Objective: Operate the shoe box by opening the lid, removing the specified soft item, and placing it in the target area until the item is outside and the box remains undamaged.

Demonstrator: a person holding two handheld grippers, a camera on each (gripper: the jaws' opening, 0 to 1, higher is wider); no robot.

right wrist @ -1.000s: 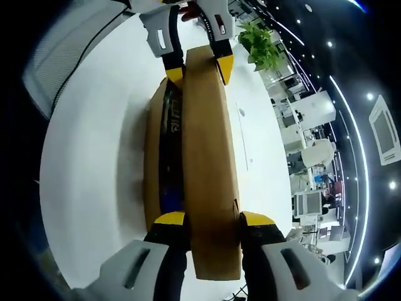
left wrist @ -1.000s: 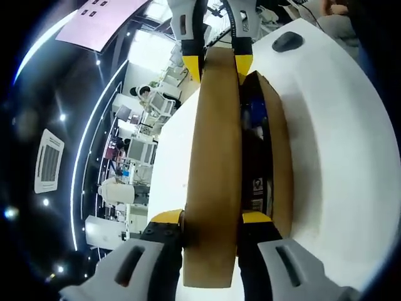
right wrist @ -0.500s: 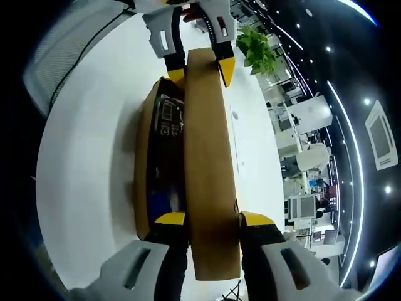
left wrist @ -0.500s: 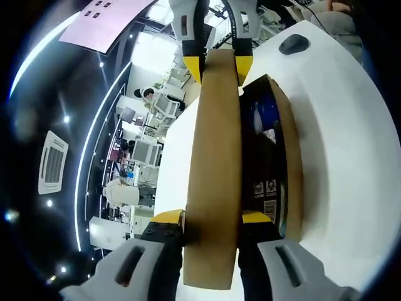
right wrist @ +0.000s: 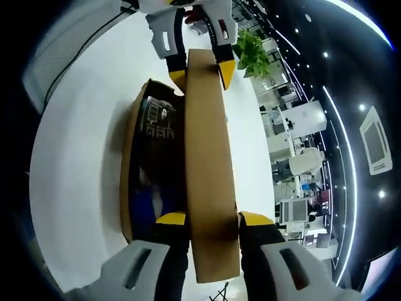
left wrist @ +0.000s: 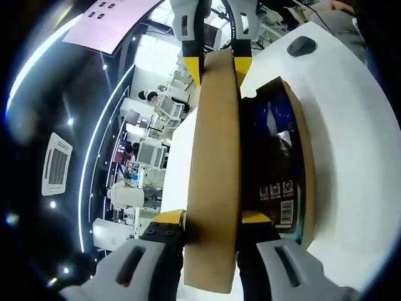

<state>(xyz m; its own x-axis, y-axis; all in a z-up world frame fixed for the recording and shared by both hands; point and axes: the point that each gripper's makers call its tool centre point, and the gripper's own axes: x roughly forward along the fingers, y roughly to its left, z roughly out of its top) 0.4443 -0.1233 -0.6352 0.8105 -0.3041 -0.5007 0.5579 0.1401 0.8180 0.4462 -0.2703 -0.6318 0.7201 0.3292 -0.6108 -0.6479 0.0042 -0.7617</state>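
Left gripper view: While the left gripper (left wrist: 212, 221) pinches the near end of the lid (left wrist: 213, 169), the right gripper (left wrist: 216, 63) pinches the far end at the top of the frame.
Box: the shoe box (left wrist: 307, 188) sits open at center right on the white table (left wrist: 351, 144), just beside the lifted lid.
Soft item: something blue (left wrist: 266, 116) lies inside; I cannot tell what it is.
Right gripper view: the right gripper (right wrist: 212, 221) squeezes the lid (right wrist: 210, 169) at the bottom, and the left gripper (right wrist: 199, 68) squeezes it at the top.
Done: I think the lid is up and off the box (right wrist: 128, 163).
Left: the lid needs setting down, and the item still has to come out.
Room: bare table (right wrist: 81, 125) lies at the left of the frame; the table edge runs near the lid on the right.
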